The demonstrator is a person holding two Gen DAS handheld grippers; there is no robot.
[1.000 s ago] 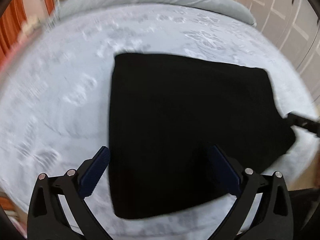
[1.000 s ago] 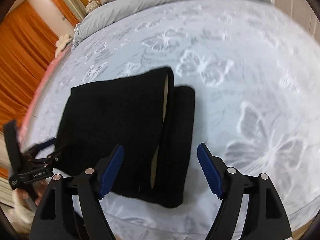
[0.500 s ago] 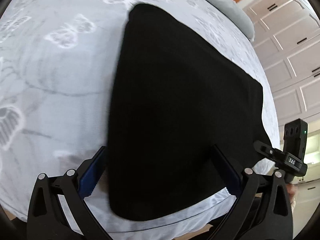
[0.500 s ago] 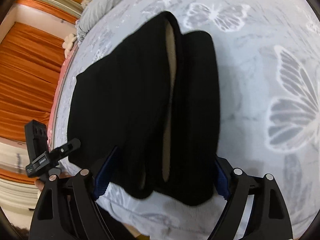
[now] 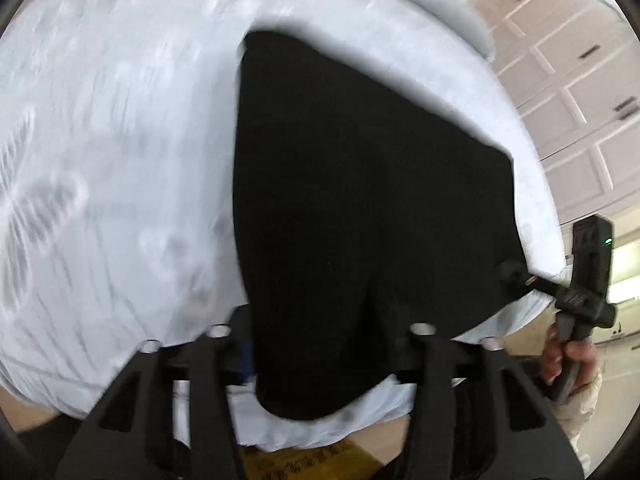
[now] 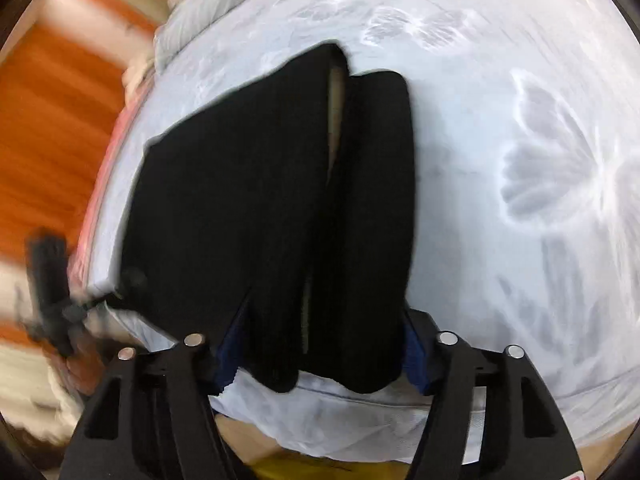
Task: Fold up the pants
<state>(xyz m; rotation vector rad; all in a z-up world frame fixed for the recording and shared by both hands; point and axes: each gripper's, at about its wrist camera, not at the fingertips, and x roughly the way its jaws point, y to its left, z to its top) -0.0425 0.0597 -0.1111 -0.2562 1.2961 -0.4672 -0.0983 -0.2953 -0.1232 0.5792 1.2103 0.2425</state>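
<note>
Left wrist view: folded black pants (image 5: 360, 208) lie on a pale butterfly-print bedspread (image 5: 112, 168), their near edge at the mattress edge.
Left gripper (image 5: 316, 354): jaws closing, the pants' near edge between them; whether the pads press yet cannot be told.
Far right: a hand (image 5: 568, 360) holding the other gripper.
Right wrist view: pants (image 6: 272, 208) show a tan lining slit.
Right gripper (image 6: 320, 356): jaws closing astride the near edge; contact unclear.

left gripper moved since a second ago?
Yes. The left gripper has come down toward the bed's near edge, jaws closing around the black pants corner.
</note>
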